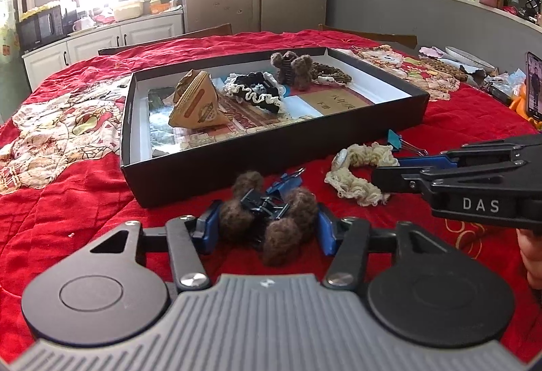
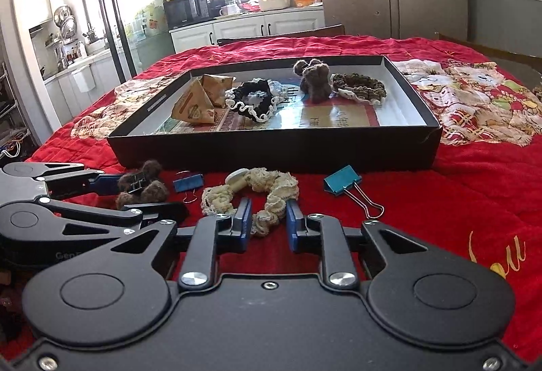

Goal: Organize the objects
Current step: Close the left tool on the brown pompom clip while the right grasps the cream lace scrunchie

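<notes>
Left wrist view: the left gripper (image 1: 267, 230) has its blue pads against either side of a brown fuzzy hair claw with a black clip (image 1: 271, 222), which lies on the red quilted cloth (image 1: 84, 218) near the front wall of the shallow black cardboard box (image 1: 257, 174). A small blue binder clip (image 1: 286, 183) lies just behind the claw. Inside the box, from left to right: a tan pyramid-shaped paper packet (image 1: 196, 107), a black scrunchie with white frilled edge (image 1: 257, 91), a second brown fuzzy claw (image 1: 291, 69) and a brown crocheted scrunchie (image 1: 333, 74).

Right wrist view: the right gripper (image 2: 269, 227) stands narrowed about the near loop of a cream lace scrunchie with a pale oval charm (image 2: 252, 195); whether both pads press the fabric cannot be told. To the right, apart from the scrunchie, lies a larger teal binder clip with wire handles (image 2: 344, 184).
</notes>
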`<state>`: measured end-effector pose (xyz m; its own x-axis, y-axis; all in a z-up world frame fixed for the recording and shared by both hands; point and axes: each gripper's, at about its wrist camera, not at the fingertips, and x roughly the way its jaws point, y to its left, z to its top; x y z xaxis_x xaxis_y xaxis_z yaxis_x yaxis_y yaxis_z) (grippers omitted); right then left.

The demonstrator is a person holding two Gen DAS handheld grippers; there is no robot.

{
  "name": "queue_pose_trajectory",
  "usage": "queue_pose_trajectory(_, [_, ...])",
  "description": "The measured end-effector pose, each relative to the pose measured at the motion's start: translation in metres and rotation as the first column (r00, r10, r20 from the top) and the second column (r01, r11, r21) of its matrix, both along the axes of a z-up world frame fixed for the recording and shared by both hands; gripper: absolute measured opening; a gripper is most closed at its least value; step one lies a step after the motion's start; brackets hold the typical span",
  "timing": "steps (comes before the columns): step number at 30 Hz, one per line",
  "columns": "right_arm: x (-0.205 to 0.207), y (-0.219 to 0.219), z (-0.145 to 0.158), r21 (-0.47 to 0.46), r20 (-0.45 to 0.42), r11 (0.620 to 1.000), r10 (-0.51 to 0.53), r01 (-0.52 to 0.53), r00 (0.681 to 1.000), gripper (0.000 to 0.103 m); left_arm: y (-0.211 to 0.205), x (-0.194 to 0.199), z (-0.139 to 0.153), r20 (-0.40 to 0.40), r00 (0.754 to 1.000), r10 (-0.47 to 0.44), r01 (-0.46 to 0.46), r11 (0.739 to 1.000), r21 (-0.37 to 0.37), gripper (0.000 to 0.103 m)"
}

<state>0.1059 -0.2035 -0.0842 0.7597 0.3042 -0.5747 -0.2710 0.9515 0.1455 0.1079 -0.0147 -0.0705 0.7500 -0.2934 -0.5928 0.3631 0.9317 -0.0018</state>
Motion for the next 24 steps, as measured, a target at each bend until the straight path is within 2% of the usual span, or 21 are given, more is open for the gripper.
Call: queue_pose_trajectory(24, [-0.016,-0.006,0.007,-0.04,0.038,0.998,0.059,-0.058,0.998,0.013,0.004,-0.012,0.005,0.009,1.0,0.01,-0.01,1.0,0.005,0.053])
